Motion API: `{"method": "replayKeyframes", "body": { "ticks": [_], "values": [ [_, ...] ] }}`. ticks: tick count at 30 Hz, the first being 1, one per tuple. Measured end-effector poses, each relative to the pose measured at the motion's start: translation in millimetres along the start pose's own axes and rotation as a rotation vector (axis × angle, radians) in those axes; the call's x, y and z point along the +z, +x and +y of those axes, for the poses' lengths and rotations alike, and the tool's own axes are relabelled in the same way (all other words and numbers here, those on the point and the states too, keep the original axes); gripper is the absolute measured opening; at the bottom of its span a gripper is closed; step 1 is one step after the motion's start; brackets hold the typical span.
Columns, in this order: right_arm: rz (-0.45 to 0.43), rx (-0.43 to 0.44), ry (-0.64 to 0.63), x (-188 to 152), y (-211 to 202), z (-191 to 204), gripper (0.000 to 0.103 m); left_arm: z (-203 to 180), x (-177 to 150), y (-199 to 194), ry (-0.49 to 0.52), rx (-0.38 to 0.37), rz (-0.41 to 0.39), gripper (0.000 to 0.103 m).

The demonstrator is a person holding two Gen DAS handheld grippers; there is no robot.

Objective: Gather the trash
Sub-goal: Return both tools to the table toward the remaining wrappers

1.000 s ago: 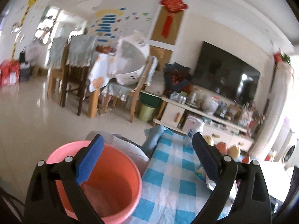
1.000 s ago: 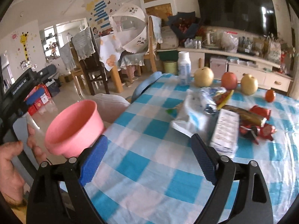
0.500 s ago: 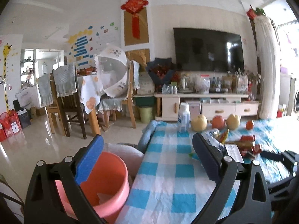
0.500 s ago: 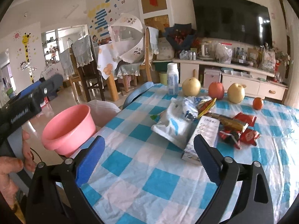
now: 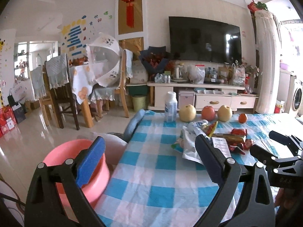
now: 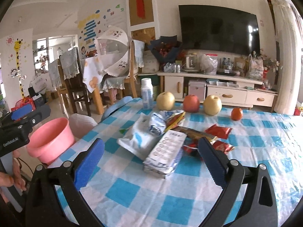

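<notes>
A pile of trash lies mid-table on the blue checked cloth (image 6: pixel 132 191): a white pouch (image 6: pixel 136 141), a flattened white carton (image 6: pixel 166 153), a crumpled blue-white wrapper (image 6: pixel 159 121) and red wrappers (image 6: pixel 218 130). My right gripper (image 6: pixel 151 141) hovers just short of the carton, its jaws opening wide with nothing pressed between the pads. My left gripper (image 5: pixel 149 138) stands open and empty over the table's left edge. A pink bucket (image 5: pixel 75 151) sits just off that edge, behind the left finger, and also shows beside the table as the pink bucket (image 6: pixel 51 138).
A white bottle (image 6: pixel 147 94), two pears (image 6: pixel 165 101), an apple (image 6: pixel 191 104) and an orange (image 6: pixel 236 114) line the table's far edge. A white-lined bin (image 6: pixel 81 122) and a blue chair back (image 6: pixel 115 106) stand at the left. Dining chairs and a TV cabinet lie beyond.
The left gripper's view rolled level and swung right, from over the bucket toward the table. The right gripper moved closer to the trash pile and its jaws widened.
</notes>
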State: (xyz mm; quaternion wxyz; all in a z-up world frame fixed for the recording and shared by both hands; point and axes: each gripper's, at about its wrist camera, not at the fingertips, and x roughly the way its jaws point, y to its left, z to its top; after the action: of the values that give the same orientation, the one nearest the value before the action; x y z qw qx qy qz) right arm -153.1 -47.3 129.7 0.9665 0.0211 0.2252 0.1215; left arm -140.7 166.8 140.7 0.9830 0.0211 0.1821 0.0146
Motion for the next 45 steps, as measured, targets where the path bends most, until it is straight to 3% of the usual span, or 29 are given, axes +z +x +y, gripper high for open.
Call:
{"method": "replayKeyframes", "body": {
  "ticks": [9,22,29,36,45],
  "values": [
    [0.005,-0.026,0.007,0.0,-3.8,-30.6,0.098,-45.1,-2.6,3.3,0.073,-0.049,0.018,0.096],
    [0.03,-0.057,0.094,5.2,-2.3,-92.4,0.098,-92.9,-8.6,34.3,0.065,-0.17,0.142,0.096],
    [0.082,-0.089,0.114,8.8,14.8,-130.3,0.098,-124.3,4.9,80.0,0.106,-0.206,0.23,0.096],
    [0.199,-0.137,0.297,-2.0,54.2,-185.9,0.098,-150.3,9.6,143.7,0.213,-0.172,0.332,0.096],
    [0.302,-0.109,0.279,-9.3,102.0,-200.7,0.098,-166.0,4.9,214.8,0.283,-0.131,0.437,0.096]
  ]
}}
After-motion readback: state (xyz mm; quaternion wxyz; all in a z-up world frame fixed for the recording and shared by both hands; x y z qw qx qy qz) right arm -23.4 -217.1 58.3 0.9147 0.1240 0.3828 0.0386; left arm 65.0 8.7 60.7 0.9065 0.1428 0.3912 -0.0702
